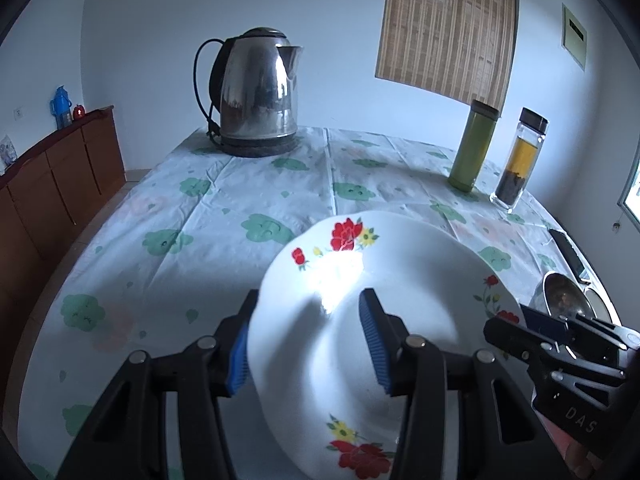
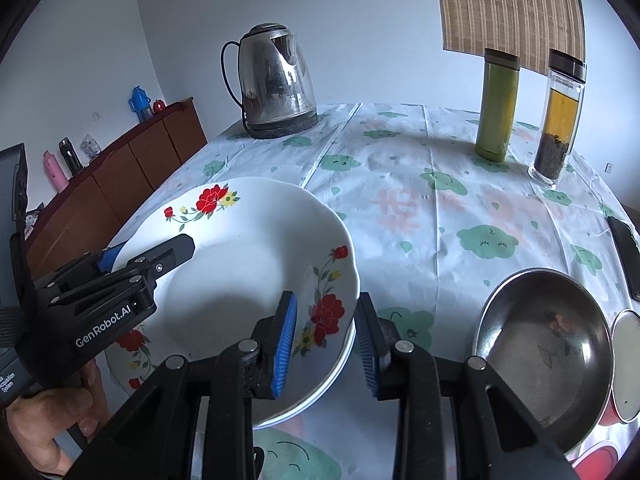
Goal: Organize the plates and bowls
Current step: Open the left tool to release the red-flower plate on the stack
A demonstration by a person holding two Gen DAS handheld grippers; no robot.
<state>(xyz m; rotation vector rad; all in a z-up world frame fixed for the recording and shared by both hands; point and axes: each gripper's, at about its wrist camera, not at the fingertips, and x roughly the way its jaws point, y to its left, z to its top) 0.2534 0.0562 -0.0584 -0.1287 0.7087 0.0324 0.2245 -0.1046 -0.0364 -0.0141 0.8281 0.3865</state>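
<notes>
At the far left a brown sideboard (image 2: pixel 132 160) runs along the wall, with a blue flask (image 2: pixel 139 103) on its far end and a pink bottle (image 2: pixel 54 170) and a dark bottle (image 2: pixel 70 155) nearer. A person's hand (image 2: pixel 48 420) at the near left holds the left gripper (image 1: pixel 308 336), whose blue-padded jaws straddle the left rim of the flowered plate (image 2: pixel 248 280), one pad above the rim and one below it, pinching it. The plate is white with red and yellow flowers and a scalloped edge; it sits on top of a second plate (image 2: pixel 340 364) of the same kind, whose rim shows just beneath it at the near right. Whether the top plate rests fully on the lower one or is slightly lifted cannot be told. The right gripper (image 2: pixel 326 340) pinches the right rim of the flowered plate in the same way, with one pad inside the dish and one outside.

Both plates are on the near left part of a table (image 2: pixel 420 220) covered with a cloth printed with green clouds. A steel kettle (image 2: pixel 276 80) stands on its base at the far edge. Right of the plates, a steel bowl (image 2: pixel 540 352) lies near, just beside a red-sided cup (image 2: pixel 626 368). At the far right stand a green flask (image 2: pixel 496 108) and a glass tea bottle (image 2: pixel 558 120), and a dark phone (image 2: pixel 626 256) lies at the right edge.
</notes>
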